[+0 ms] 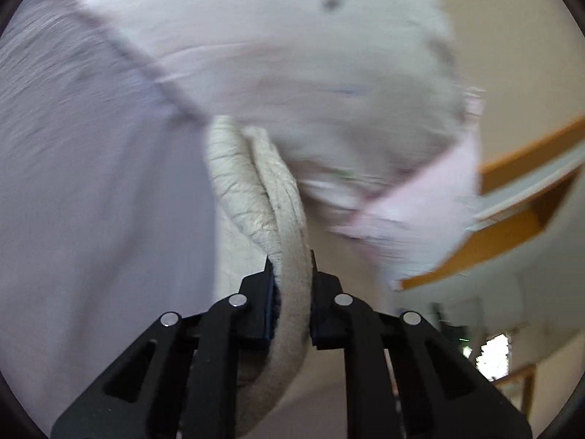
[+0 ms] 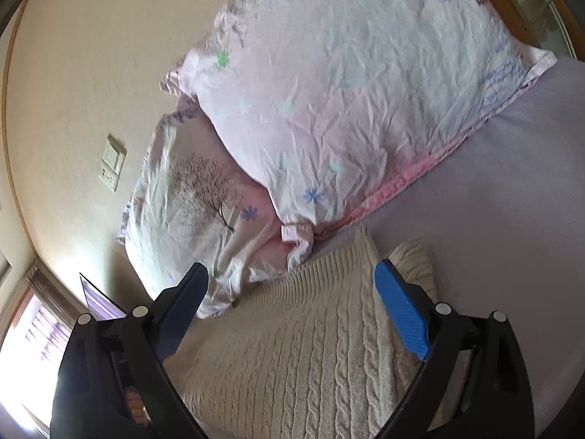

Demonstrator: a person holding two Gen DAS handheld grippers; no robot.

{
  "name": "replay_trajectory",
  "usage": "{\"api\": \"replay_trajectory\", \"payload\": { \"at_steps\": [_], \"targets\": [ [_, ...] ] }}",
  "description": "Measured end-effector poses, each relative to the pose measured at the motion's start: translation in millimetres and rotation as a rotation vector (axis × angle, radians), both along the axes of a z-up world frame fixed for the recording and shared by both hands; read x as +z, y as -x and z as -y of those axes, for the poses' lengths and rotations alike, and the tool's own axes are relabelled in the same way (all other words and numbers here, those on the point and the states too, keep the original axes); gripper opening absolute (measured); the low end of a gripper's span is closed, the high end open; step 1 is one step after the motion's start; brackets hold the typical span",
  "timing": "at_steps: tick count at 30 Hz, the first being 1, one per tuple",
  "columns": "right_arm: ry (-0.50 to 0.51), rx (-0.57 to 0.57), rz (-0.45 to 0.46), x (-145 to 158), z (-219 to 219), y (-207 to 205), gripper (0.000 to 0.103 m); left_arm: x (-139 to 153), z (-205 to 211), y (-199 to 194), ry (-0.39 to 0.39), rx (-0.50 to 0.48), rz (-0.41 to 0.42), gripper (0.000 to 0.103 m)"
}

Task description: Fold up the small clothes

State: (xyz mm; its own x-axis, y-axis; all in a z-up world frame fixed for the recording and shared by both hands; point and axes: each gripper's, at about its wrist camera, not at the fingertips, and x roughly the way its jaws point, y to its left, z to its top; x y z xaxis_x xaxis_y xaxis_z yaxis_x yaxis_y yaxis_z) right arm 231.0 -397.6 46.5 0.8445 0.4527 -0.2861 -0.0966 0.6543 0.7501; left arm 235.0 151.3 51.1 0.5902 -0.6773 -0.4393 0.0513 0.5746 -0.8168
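Note:
A cream cable-knit sweater (image 2: 299, 336) lies on a lilac bed sheet (image 2: 493, 201). My left gripper (image 1: 292, 267) is shut on a thick folded edge of the sweater (image 1: 252, 183), which rises from between its fingers; that view is blurred. My right gripper (image 2: 292, 274) is open with blue pads (image 2: 402, 311), hovering just above the sweater's flat body, one finger to each side. A ribbed sleeve or cuff (image 2: 413, 259) lies by the right finger.
Two pink flowered pillows (image 2: 347, 91) (image 2: 193, 201) lie beyond the sweater against a cream wall with a switch plate (image 2: 112, 162). The left wrist view shows a pillow (image 1: 292, 55), the sheet (image 1: 91, 183) and a wooden headboard (image 1: 512, 219).

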Motion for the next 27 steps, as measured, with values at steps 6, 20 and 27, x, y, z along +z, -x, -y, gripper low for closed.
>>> {"api": "replay_trajectory", "payload": {
  "at_steps": [6, 20, 27],
  "targets": [
    [0.121, -0.082, 0.045, 17.4, 6.5, 13.8, 0.095, 56.4, 124.5, -18.3, 0.159, -0.230, 0.136, 0.014],
    [0.101, 0.034, -0.171, -6.6, 35.1, -3.7, 0.095, 35.4, 186.1, -15.4, -0.086, -0.286, 0.136, 0.054],
    [0.097, 0.164, -0.356, -44.3, 14.0, -27.6, 0.095, -17.1, 156.6, -20.3, -0.266, -0.249, -0.030, 0.063]
  ]
}}
